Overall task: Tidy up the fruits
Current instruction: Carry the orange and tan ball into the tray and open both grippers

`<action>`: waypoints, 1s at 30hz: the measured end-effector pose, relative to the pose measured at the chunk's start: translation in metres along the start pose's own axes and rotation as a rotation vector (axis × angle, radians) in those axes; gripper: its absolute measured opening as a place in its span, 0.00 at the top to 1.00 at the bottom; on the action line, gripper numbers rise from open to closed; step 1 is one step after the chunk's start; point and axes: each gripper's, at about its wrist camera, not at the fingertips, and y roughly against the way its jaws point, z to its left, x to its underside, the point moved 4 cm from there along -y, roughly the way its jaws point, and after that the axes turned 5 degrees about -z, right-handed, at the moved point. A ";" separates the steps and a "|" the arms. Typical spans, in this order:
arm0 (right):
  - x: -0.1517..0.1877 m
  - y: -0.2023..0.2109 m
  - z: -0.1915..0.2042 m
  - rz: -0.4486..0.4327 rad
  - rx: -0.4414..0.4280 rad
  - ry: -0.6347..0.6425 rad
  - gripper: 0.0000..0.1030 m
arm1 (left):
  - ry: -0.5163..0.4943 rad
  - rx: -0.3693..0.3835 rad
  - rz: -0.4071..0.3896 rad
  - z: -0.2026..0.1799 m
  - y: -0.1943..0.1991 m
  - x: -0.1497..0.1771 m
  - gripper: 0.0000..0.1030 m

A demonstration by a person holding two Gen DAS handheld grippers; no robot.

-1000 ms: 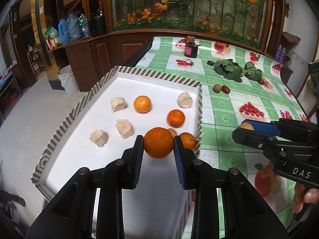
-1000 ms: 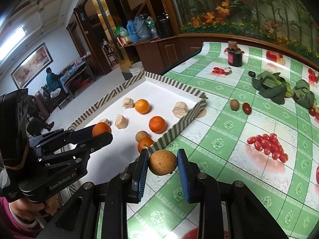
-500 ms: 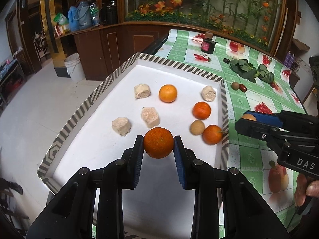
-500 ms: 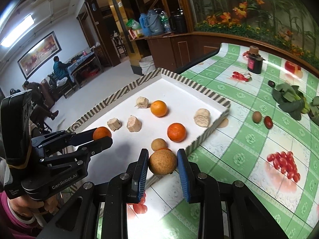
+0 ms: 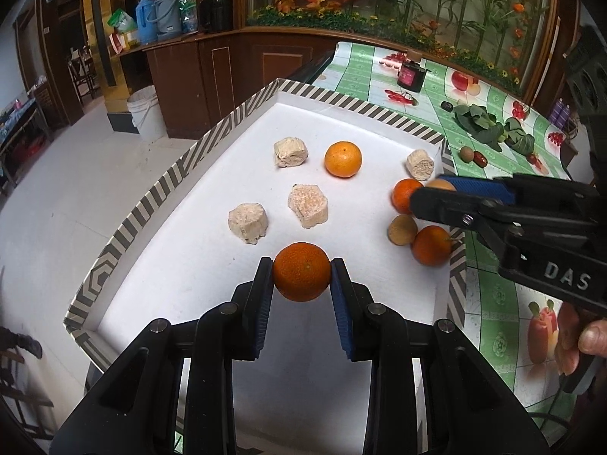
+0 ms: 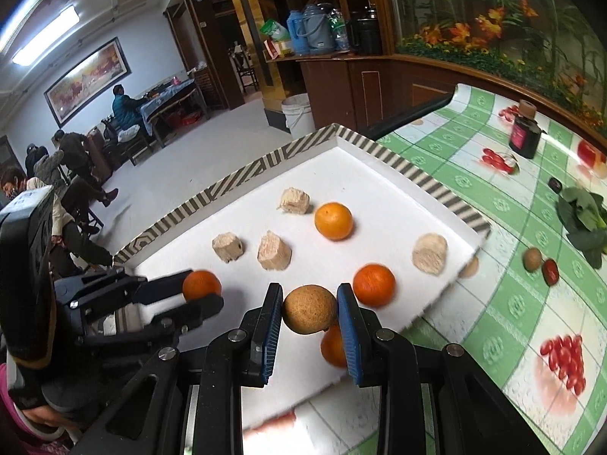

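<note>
The left gripper (image 5: 301, 275) clamps an orange (image 5: 301, 271); the right gripper (image 6: 309, 313) clamps a brown fruit (image 6: 309, 309). Both hang over the tray (image 5: 151, 197), unreleased. Ahead lie three oranges already placed.

Left claw (image 5: 301, 276) gripping orange (image 5: 301, 271), above tray (image 5: 159, 185)

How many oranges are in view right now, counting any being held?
4: one held in the left gripper, one mid-tray, and two near the tray's right wall. The right gripper may hide more.
</note>
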 end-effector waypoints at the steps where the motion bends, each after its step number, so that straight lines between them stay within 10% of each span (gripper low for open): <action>1: -0.001 -0.002 0.001 0.000 0.000 0.003 0.72 | 0.001 0.000 0.002 0.000 -0.001 0.000 0.71; 30: -0.010 -0.065 0.000 0.100 0.001 0.056 0.72 | 0.018 -0.006 0.050 0.005 -0.024 -0.002 0.71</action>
